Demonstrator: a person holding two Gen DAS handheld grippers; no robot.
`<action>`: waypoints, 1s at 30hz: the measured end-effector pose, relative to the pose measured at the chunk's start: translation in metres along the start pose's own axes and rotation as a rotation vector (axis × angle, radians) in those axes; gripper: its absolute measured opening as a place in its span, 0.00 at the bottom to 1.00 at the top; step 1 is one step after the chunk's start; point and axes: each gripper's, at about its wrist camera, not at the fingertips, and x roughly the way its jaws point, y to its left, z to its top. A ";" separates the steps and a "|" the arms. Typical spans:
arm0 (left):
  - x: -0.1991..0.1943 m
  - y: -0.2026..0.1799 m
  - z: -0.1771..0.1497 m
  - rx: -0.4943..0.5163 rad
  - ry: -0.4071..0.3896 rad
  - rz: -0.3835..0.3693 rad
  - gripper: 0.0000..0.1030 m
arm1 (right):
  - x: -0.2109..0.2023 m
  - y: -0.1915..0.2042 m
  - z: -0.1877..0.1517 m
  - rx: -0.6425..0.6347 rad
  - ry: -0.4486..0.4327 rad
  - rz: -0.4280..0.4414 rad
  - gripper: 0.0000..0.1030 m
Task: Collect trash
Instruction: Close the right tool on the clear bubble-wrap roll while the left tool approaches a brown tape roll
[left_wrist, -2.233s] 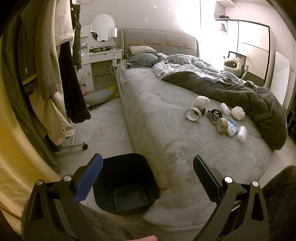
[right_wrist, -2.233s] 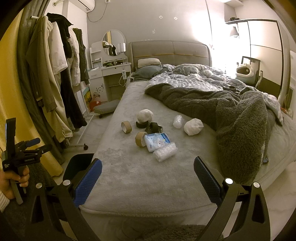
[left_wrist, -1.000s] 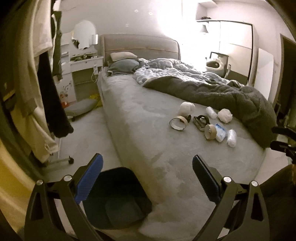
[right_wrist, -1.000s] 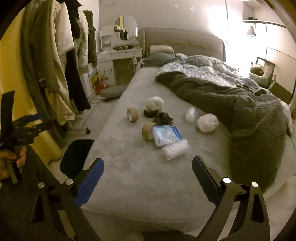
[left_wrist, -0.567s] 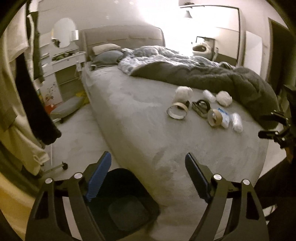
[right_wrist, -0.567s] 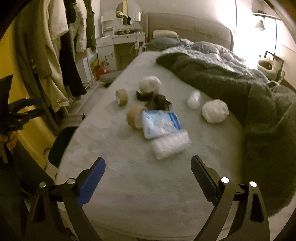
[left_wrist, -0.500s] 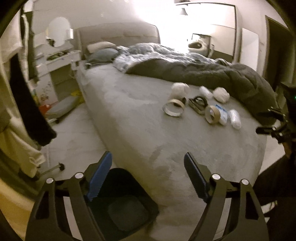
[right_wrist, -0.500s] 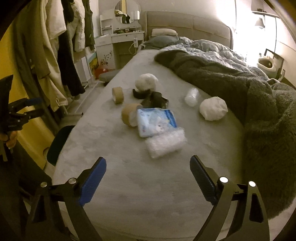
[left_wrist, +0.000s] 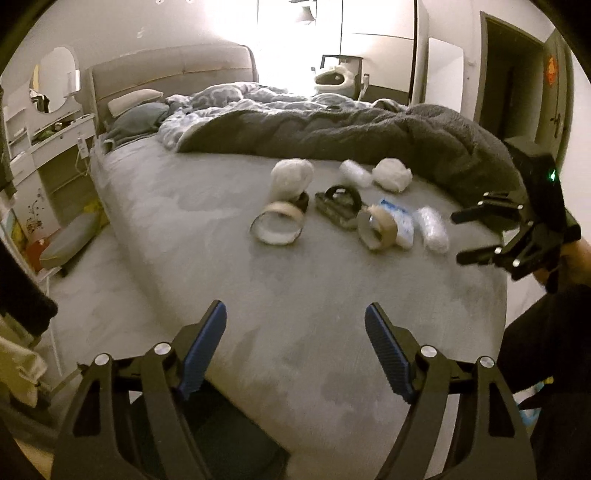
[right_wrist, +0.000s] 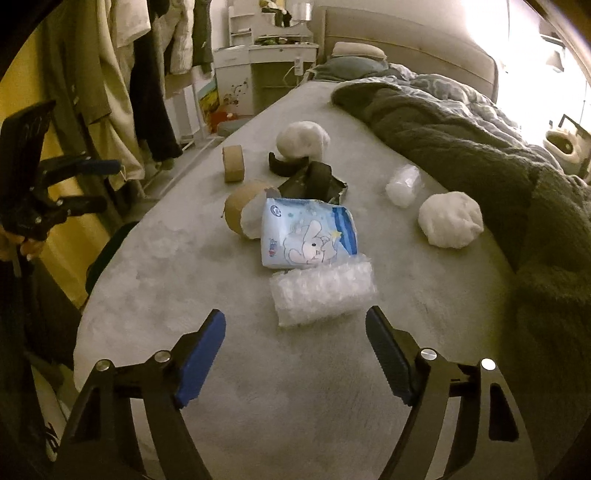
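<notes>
Bed (right_wrist: 258, 369) carrying trash near its foot edge: tissue pack (right_wrist: 308, 236), bubble wrap (right_wrist: 321, 291), tape rolls (right_wrist: 233, 163). Bin (left_wrist: 229, 439) on the floor at the bed's corner. Left tool (left_wrist: 295, 343) open, empty; right tool (right_wrist: 295, 345) closing, empty.

Black gripper (right_wrist: 295, 345) frames, blue ribbed pads (right_wrist: 199, 358), silver screws, dark sleeve (left_wrist: 550, 332)

A: The bed cover (right_wrist: 258, 369) looks like matt grey plush cloth; the blanket (right_wrist: 480, 158) at two o'clock is darker, shaggier fleece.

B: And the bubble wrap (right_wrist: 321, 291)?

A: Clear, glossy plastic, bumpy. At twelve o'clock of it, the tissue pack (right_wrist: 308, 236) is smooth printed film; the tape rolls (right_wrist: 233, 163) are matt brown paper.
</notes>
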 end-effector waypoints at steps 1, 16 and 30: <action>0.003 0.001 0.003 0.001 -0.003 0.003 0.82 | 0.002 -0.001 0.001 -0.005 -0.001 0.008 0.76; 0.050 0.018 0.028 0.000 0.028 -0.013 0.90 | 0.013 -0.023 0.021 -0.029 -0.029 0.043 0.76; 0.072 0.024 0.055 -0.055 -0.014 -0.040 0.93 | 0.033 -0.054 0.019 0.014 0.052 -0.014 0.39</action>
